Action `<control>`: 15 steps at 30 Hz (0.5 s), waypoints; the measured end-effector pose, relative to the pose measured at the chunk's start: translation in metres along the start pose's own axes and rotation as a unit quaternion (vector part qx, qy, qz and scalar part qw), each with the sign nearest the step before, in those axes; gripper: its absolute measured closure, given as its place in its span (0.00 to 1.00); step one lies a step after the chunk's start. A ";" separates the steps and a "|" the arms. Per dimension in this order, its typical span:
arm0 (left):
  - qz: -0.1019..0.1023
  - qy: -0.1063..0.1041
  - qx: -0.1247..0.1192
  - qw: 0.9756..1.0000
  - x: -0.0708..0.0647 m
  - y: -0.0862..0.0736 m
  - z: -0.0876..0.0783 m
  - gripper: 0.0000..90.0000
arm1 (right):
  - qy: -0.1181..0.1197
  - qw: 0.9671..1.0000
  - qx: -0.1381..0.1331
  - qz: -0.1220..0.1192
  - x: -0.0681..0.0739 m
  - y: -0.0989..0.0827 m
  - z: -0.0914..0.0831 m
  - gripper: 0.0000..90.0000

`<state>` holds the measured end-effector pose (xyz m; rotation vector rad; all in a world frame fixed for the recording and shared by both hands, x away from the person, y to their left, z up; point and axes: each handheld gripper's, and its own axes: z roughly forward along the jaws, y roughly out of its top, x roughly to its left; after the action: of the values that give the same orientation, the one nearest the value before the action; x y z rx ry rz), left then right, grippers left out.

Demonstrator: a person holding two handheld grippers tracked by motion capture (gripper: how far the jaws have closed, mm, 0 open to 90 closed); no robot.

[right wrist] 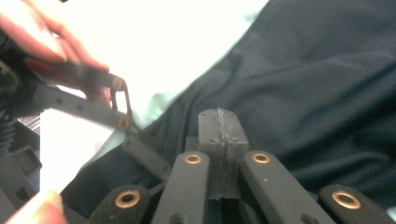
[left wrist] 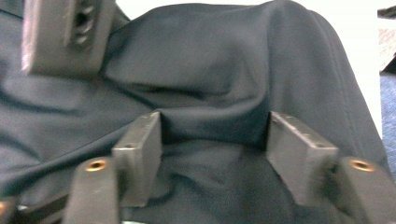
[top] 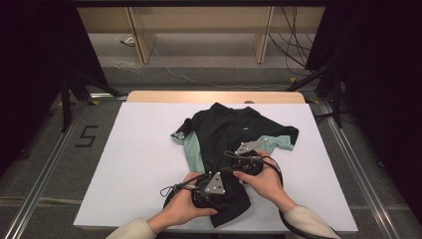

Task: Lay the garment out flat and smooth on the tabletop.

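A black shirt (top: 224, 132) with mint-green sleeves lies crumpled on the white table (top: 139, 164). Both hands hold their grippers over its near end. My left gripper (top: 211, 191) is at the shirt's lower hem. Its jaws stand open with a raised ridge of black cloth (left wrist: 215, 126) between them. My right gripper (top: 245, 163) sits just beyond it on the shirt's body, jaws pressed together (right wrist: 219, 135) at the dark fabric (right wrist: 317, 84). In the left gripper view its shut jaws appear at top left, with creases in the cloth running out from them.
White table surface extends to the left and right of the shirt. A bare wooden strip (top: 214, 96) edges the far side. Black cables (top: 171, 189) trail from both grippers near the front edge. Metal rails (top: 45, 169) flank the table.
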<state>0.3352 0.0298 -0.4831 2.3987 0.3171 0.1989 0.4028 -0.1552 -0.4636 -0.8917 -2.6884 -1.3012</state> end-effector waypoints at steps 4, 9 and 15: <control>-0.013 -0.007 0.003 1.000 0.002 0.000 0.000 0.64 | 0.002 1.000 0.011 -0.002 0.001 0.003 0.010 1.00; -0.042 -0.007 -0.005 0.999 0.010 -0.003 -0.006 0.90 | 0.001 1.000 0.019 -0.004 0.001 0.003 0.015 1.00; -0.090 0.003 -0.031 0.995 0.023 -0.006 -0.025 0.93 | -0.004 1.000 -0.017 -0.021 -0.004 0.004 0.008 0.80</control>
<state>0.3509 0.0567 -0.4669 2.2930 0.5203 0.1308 0.4099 -0.1494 -0.4672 -0.8485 -2.7138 -1.3578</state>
